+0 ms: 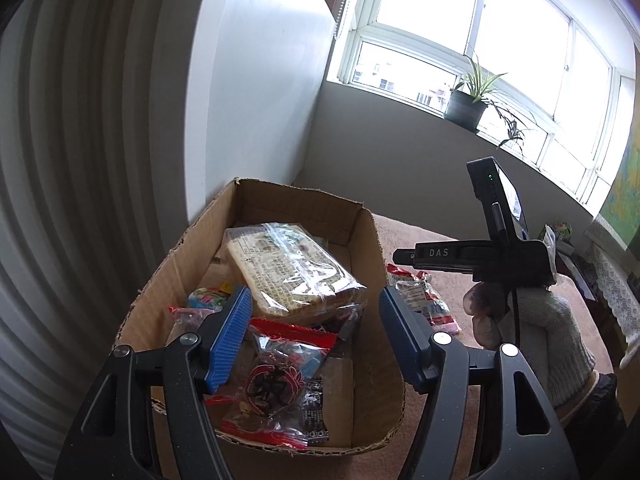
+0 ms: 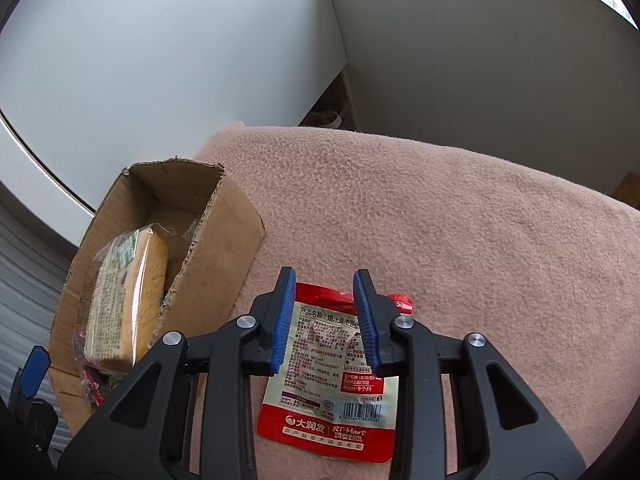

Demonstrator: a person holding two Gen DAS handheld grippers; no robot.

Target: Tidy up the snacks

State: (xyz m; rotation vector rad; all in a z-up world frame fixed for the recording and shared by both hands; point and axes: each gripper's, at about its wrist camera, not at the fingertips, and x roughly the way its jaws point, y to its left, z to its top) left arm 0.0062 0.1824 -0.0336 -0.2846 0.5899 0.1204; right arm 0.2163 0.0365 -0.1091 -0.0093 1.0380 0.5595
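Note:
A red and cream snack packet point(image 2: 332, 360) lies on a pinkish blanket point(image 2: 440, 220). My right gripper point(image 2: 324, 274) points down at it, its blue pads narrowed onto the packet's crumpled upper part. To the left stands an open cardboard box point(image 2: 224, 240) holding a wrapped sliced loaf point(image 2: 128, 292). In the left wrist view my left gripper point(image 1: 314, 294) hovers open above the box point(image 1: 372, 248), nothing between its pads. Under it lie the loaf point(image 1: 288, 268), a red sweets bag point(image 1: 280, 384) and small colourful packets point(image 1: 208, 298). A gloved hand point(image 1: 520, 320) holds the right tool over the packet point(image 1: 420, 294).
White walls meet in a corner behind the box, and a ribbed white panel point(image 1: 80, 160) runs along the left. A potted plant point(image 1: 466, 108) sits on the sill of a bright window. The blanket stretches bare to the right of the packet.

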